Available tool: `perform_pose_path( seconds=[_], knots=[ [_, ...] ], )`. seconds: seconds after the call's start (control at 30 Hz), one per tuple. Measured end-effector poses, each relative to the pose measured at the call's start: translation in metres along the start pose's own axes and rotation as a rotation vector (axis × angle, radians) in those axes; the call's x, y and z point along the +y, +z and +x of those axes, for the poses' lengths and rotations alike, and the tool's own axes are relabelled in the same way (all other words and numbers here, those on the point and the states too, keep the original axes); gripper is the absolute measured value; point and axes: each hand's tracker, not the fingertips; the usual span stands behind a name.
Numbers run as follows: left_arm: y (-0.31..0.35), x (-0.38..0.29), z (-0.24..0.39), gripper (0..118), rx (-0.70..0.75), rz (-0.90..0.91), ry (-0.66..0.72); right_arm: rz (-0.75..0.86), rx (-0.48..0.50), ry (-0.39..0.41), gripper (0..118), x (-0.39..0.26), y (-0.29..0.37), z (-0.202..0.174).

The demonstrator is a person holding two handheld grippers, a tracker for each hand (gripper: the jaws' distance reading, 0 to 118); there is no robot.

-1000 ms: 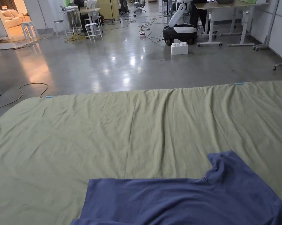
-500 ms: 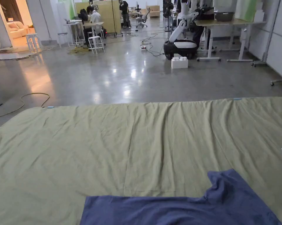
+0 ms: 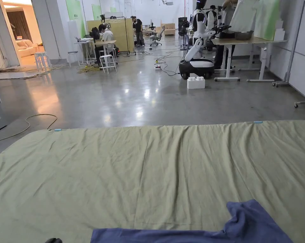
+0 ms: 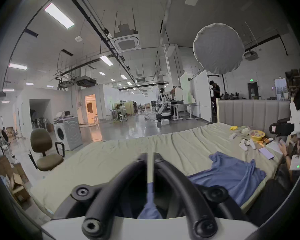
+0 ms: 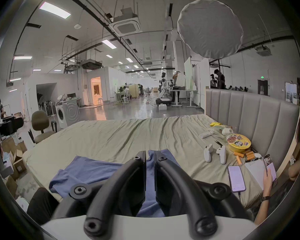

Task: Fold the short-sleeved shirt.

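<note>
Shirt (image 3: 212, 229), blue, short-sleeved, lies spread on green bed sheet (image 3: 148, 171) at its near edge, one sleeve pointing away. Left tongs (image 4: 150, 159) raised above sheet, jaws nearly closed, slim gap, gripping nothing. Right tongs (image 5: 150, 154) above shirt, same narrow gap, nothing held.

Head view looks across the bed (image 3: 148, 171) toward the hall; both gripper views sit low at its near edge, sharing the shirt (image 5: 93, 171).
</note>
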Motion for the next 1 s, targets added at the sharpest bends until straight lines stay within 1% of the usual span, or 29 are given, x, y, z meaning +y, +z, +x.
perform_pose_path(
  seconds=[0.03,0.07,0.1,0.2,0.37,0.43,0.57,0.67,0.7,0.73,0.77,0.8,0.83,0.93,1.0],
  knots=[
    [0.002,-0.003,0.000,0,-0.058,0.013,0.044,-0.007,0.013,0.006,0,-0.001,0.000,-0.002],
    [0.001,-0.003,0.001,0,-0.111,0.003,0.068,-0.022,0.024,0.013,0,-0.004,0.000,-0.005],
    [0.000,-0.004,0.003,0,-0.078,-0.024,0.067,-0.011,0.023,0.024,0,-0.005,0.001,-0.008],
    [-0.001,-0.004,0.007,0,-0.074,-0.034,0.051,-0.012,0.041,0.046,0,-0.003,0.002,-0.015],
    [-0.009,-0.002,0.002,0,-0.079,-0.063,0.090,-0.002,0.061,0.032,0,-0.001,-0.005,-0.018],
    [-0.017,-0.005,-0.002,0,-0.080,-0.079,0.119,-0.014,0.072,0.014,0,-0.002,-0.010,-0.016],
    [-0.051,-0.014,-0.012,0,-0.053,-0.220,0.156,-0.045,0.090,-0.024,0,-0.013,-0.020,-0.011],
    [-0.096,-0.033,-0.026,0,-0.089,-0.366,0.273,-0.090,0.084,-0.028,0,-0.024,-0.027,-0.008],
    [-0.113,-0.040,-0.030,9,-0.095,-0.410,0.311,-0.101,0.083,-0.032,0,-0.027,-0.030,-0.007],
    [-0.136,-0.053,-0.036,25,-0.112,-0.460,0.359,-0.116,0.082,-0.037,0,-0.030,-0.033,-0.006],
    [-0.159,-0.066,-0.039,48,-0.134,-0.503,0.372,-0.137,0.080,-0.042,0,-0.033,-0.037,-0.005],
    [-0.182,-0.078,-0.042,72,-0.154,-0.527,0.347,-0.151,0.076,-0.043,0,-0.037,-0.040,-0.003],
    [-0.203,-0.088,-0.042,76,-0.156,-0.572,0.323,-0.169,0.070,-0.043,0,-0.039,-0.043,-0.001],
    [-0.272,-0.119,-0.046,75,-0.129,-0.631,0.243,-0.221,0.053,-0.052,0,-0.048,-0.050,0.006],
    [-0.312,-0.137,-0.048,75,-0.113,-0.691,0.256,-0.264,0.043,-0.058,0,-0.054,-0.057,0.011]
  ],
)
